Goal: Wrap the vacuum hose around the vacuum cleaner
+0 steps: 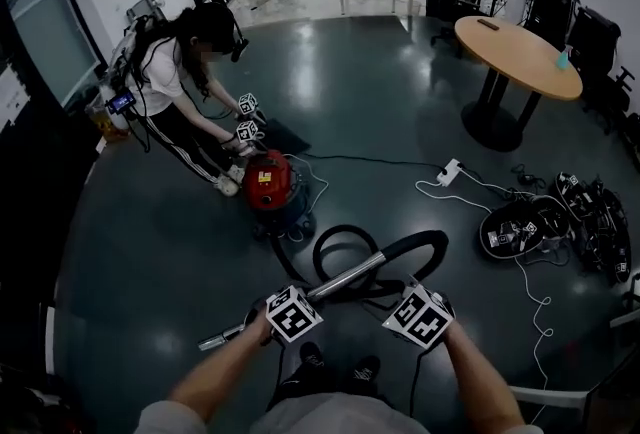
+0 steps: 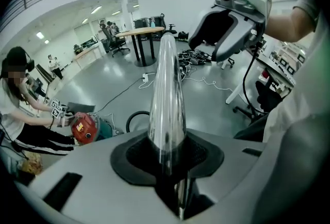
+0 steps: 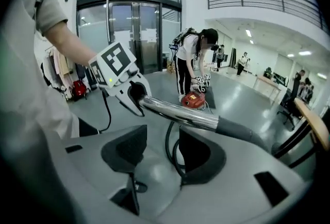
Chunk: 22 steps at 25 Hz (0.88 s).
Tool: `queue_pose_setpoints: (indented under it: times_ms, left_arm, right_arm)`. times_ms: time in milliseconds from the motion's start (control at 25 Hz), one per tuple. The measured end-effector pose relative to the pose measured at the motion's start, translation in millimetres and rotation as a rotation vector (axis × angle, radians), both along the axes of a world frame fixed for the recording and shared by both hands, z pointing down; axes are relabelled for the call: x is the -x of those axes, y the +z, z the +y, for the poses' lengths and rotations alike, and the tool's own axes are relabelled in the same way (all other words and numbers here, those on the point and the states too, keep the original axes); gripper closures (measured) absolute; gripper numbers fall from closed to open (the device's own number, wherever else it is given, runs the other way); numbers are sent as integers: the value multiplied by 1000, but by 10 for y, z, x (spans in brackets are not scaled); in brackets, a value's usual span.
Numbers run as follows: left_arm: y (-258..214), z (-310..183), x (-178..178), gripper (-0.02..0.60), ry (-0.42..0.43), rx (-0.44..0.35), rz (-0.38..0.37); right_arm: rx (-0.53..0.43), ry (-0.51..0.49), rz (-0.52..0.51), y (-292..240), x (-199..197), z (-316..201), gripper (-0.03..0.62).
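- Gripping the chrome tube (image 1: 345,279) in the clenched left gripper (image 2: 167,153); keep that hold firm so the tube cannot swing.
- Carrying the right gripper (image 3: 160,153) released, pads apart and pressing on nothing, with the tube crossing just ahead of them where it joins the black hose (image 1: 420,247).
- Probably best to close the right one on the hose near that joint, then lead the slack toward the red vacuum cleaner (image 1: 268,184).
- Note where it stands: on the floor (image 1: 400,122), well apart from both grippers, with a crouching person (image 1: 175,72) just beside it.
- Feed the floor loops in order, without kinks, and wind each turn snugly against the last.
- Only one container here, the vacuum cleaner's own closed canister; cannot see its contents.
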<state>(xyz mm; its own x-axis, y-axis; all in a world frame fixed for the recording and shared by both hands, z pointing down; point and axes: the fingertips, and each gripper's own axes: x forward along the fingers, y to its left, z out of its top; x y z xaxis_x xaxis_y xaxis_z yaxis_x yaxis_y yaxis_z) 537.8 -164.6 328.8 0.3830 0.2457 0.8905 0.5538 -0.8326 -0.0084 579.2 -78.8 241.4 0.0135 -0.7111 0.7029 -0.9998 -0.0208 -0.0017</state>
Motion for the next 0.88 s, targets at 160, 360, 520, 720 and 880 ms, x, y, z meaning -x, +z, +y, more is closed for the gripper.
queue_pose_setpoints:
  times_ms: [160, 360, 520, 720, 880]
  left_arm:
    - [82, -66, -116, 444, -88, 75, -5]
    - [264, -250, -303, 444, -158, 169, 1]
    - [352, -326, -471, 443, -223, 261, 3]
    - [425, -329, -574, 443, -275, 350, -1]
    - [443, -362, -655, 443, -301, 422, -15]
  right_arm:
    - [-85, 126, -183, 71, -11, -284, 399]
    - [-195, 332, -427, 263, -145, -591, 399]
    - [-285, 503, -576, 437, -343, -779, 399]
    - [-338, 604, -688, 677, -487, -1033, 365]
    - [-348, 634, -713, 750, -492, -1089, 365]
